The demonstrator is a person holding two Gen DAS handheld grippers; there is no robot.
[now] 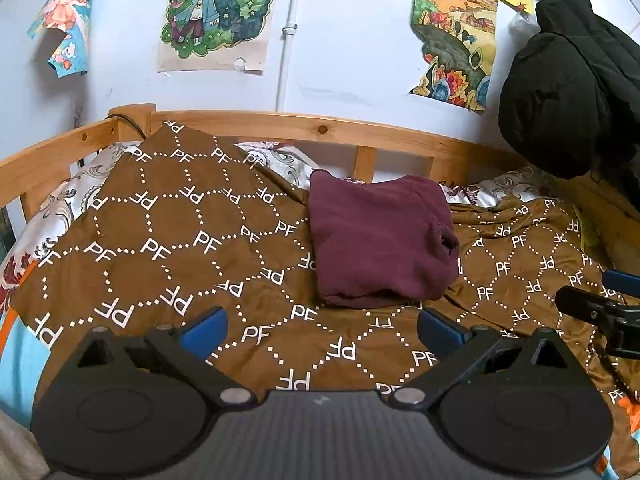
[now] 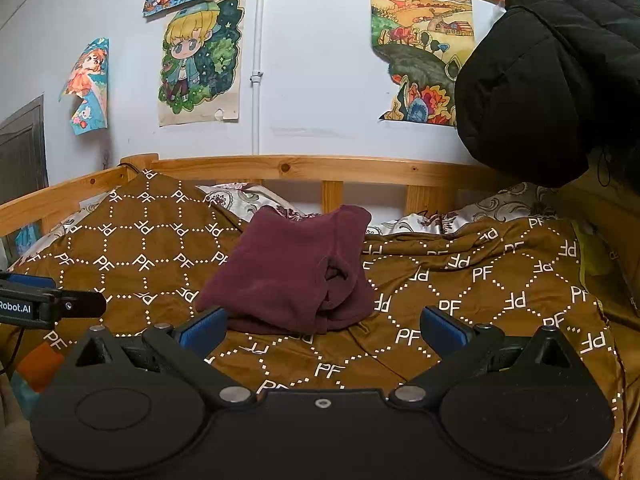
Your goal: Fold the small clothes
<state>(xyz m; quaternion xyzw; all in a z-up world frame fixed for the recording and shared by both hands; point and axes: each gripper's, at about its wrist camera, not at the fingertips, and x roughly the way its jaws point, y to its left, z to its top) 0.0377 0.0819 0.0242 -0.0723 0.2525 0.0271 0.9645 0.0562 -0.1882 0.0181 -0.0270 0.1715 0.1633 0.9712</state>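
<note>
A maroon garment (image 1: 380,244) lies folded into a compact bundle on a brown blanket printed with white "PF" (image 1: 168,248), near the bed's far rail. It also shows in the right wrist view (image 2: 292,276). My left gripper (image 1: 322,326) is open and empty, held just in front of the garment, not touching it. My right gripper (image 2: 322,326) is open and empty, in front of the garment's near edge. The right gripper's finger shows at the right edge of the left wrist view (image 1: 592,308); the left gripper shows at the left edge of the right wrist view (image 2: 52,306).
A wooden bed rail (image 1: 320,130) runs behind the blanket, with a patterned pillow (image 1: 280,160) against it. A black padded jacket (image 1: 568,80) hangs at the right. Drawings (image 1: 218,8) are stuck on the white wall. A yellow-green item (image 2: 592,256) lies at the right.
</note>
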